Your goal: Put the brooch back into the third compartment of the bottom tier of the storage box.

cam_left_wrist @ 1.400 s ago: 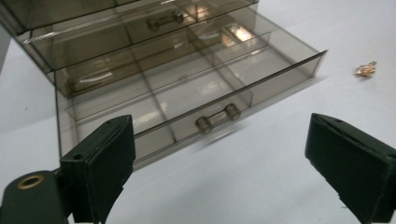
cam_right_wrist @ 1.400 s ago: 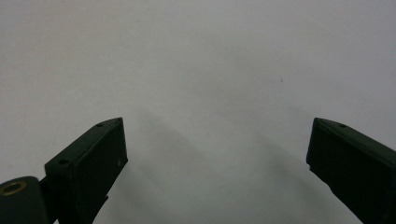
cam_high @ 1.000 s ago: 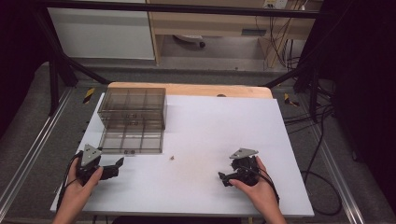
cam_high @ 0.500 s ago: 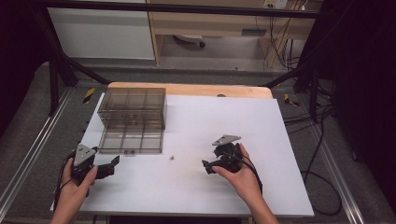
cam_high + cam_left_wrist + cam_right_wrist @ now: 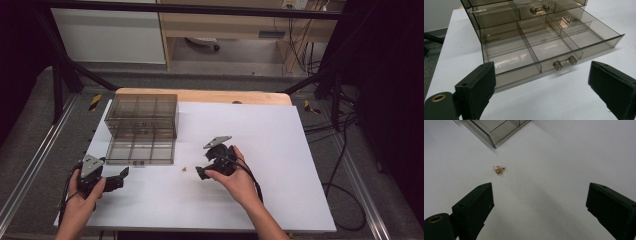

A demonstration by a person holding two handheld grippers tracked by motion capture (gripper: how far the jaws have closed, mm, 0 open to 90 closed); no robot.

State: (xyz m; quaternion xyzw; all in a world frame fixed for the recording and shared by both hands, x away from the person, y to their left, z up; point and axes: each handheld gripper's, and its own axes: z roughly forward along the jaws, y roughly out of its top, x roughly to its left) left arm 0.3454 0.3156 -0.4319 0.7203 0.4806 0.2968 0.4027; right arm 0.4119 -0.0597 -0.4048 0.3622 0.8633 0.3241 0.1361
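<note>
Gold-coloured trinket (image 5: 498,169) lies on the white table (image 5: 280,150), ahead of the right gripper (image 5: 539,212), nearer its left jaw, untouched.
Both grippers' jaws stand wide apart, holding nothing; the left gripper (image 5: 541,92) faces the smoky plastic organiser's (image 5: 142,125) pulled-out drawer (image 5: 549,47), its compartments bare.

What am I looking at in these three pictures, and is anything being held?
A person at a table holds a hand-operated gripper in each hand. The high view looks down from above; the other two views come from cameras riding on each gripper, looking out between its two black jaws. The left gripper faces a clear smoky plastic drawer box whose bottom drawer is pulled out, its compartments empty. The right gripper points at a small gold-coloured trinket lying loose on the white surface. Both sets of jaws stand open; nothing is held.
</note>
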